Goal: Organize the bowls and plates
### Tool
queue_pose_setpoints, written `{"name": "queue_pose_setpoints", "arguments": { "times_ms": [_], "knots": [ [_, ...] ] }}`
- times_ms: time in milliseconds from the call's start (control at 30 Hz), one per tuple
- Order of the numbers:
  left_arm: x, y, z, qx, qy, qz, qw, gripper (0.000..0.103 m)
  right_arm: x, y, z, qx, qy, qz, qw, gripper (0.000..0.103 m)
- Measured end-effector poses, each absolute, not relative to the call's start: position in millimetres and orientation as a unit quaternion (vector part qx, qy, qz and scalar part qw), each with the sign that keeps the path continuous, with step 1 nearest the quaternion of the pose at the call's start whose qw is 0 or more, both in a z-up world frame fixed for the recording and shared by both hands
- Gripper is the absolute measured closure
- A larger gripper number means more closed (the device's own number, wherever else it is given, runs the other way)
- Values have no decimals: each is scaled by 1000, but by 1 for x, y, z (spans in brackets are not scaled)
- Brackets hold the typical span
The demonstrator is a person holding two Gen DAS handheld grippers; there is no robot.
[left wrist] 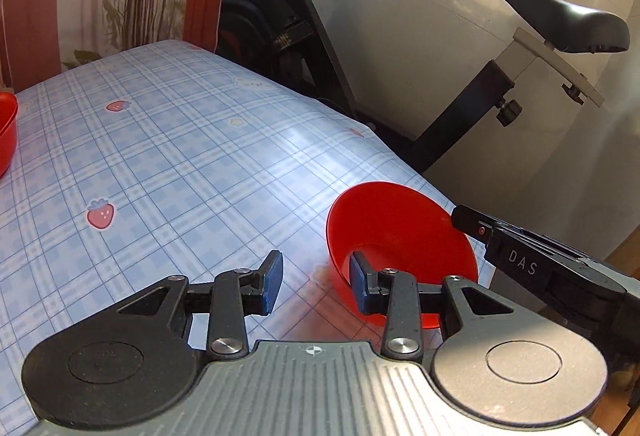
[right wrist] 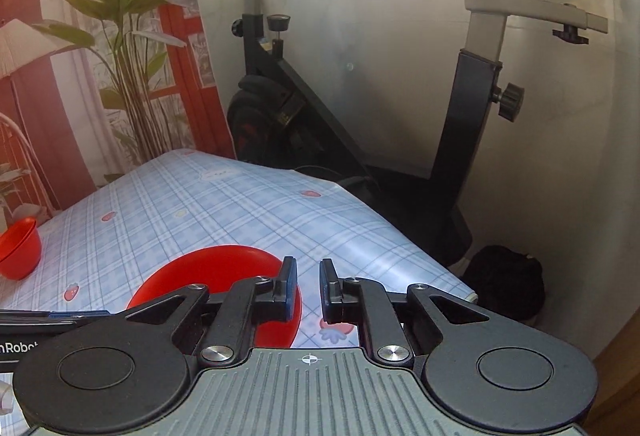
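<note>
A red bowl [left wrist: 396, 232] stands near the table's right edge. My left gripper [left wrist: 316, 286] is open, its right finger [left wrist: 360, 288] at the bowl's near rim, the left finger over bare cloth. The same bowl shows in the right wrist view [right wrist: 216, 276]. My right gripper [right wrist: 308, 290] is open with a narrow gap and holds nothing; its left finger [right wrist: 289, 288] is at the bowl's right rim. It also shows in the left wrist view [left wrist: 464, 220] at the bowl's right. A second red bowl [right wrist: 18, 250] stands far left, also seen at the left edge [left wrist: 6, 132].
The table [left wrist: 180, 156] has a blue plaid cloth with strawberry prints; its right edge drops off just past the near bowl. An exercise bike [right wrist: 472, 124] stands beyond that edge by a white wall. A black bag [right wrist: 508, 284] lies on the floor.
</note>
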State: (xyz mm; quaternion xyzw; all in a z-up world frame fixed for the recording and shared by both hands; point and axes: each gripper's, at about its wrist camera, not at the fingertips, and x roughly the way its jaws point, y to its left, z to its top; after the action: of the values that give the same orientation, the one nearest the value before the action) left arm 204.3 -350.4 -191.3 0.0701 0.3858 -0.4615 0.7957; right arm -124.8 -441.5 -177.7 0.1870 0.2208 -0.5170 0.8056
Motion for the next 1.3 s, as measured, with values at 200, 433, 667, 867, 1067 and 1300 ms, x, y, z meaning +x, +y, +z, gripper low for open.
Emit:
{"name": "queue_pose_setpoints", "arguments": {
  "times_ms": [200, 433, 667, 867, 1067, 1300],
  "knots": [
    [201, -351, -197, 65, 394, -472, 786, 67, -126, -443, -182, 218, 230, -503, 804, 91],
    [192, -341, -194, 58, 390, -494, 775, 85, -120, -437, -177, 229, 229, -492, 808, 93],
    [190, -312, -180, 47, 386, -472, 791, 85, -103, -426, -164, 226, 224, -467, 825, 93],
    [196, -285, -162, 28, 384, -443, 810, 85, -76, -410, -145, 210, 222, -437, 846, 93],
    [198, -253, -136, 20, 361, -408, 838, 85, -45, -390, -125, 195, 220, -405, 866, 94],
    [207, -207, -114, -18, 341, -356, 870, 85, 3, -361, -100, 168, 221, -357, 892, 93]
  ]
}}
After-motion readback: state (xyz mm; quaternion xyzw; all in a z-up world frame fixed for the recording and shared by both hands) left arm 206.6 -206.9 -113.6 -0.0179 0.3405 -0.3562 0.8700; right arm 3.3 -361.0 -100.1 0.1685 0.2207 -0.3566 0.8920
